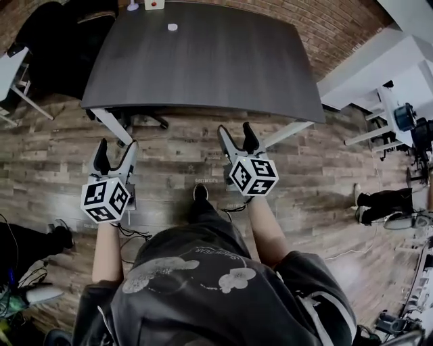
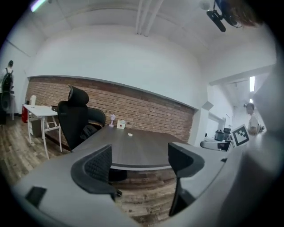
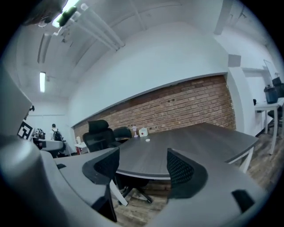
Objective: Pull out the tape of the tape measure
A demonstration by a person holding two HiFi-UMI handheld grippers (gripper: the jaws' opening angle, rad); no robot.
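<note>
Both grippers are hanging over the wooden floor (image 1: 183,159), short of the near edge of the dark table (image 1: 203,74), and both are pointing across it towards the brick wall. The left gripper (image 1: 116,150) is standing wide with nothing between its jaws. The right gripper (image 1: 235,132) is also gaping wide and carrying nothing.

No tape measure is plainly showing. The likeliest candidate is a small white round thing (image 1: 172,27) that is lying alone far across the table, near its far edge. A white box with a red button (image 1: 154,4) is sitting just beyond it. The round thing is too small to tell its shape, its long axis, or where a tape tab would be.

It is lying straight ahead of the person, roughly between the lines the two grippers are pointing along, and in each gripper view it is showing in the gap between the jaws. Neither gripper is looking clearly nearer. Both are well apart from it, so I judge the coming move is calling for a long reach forward over the table.
</note>
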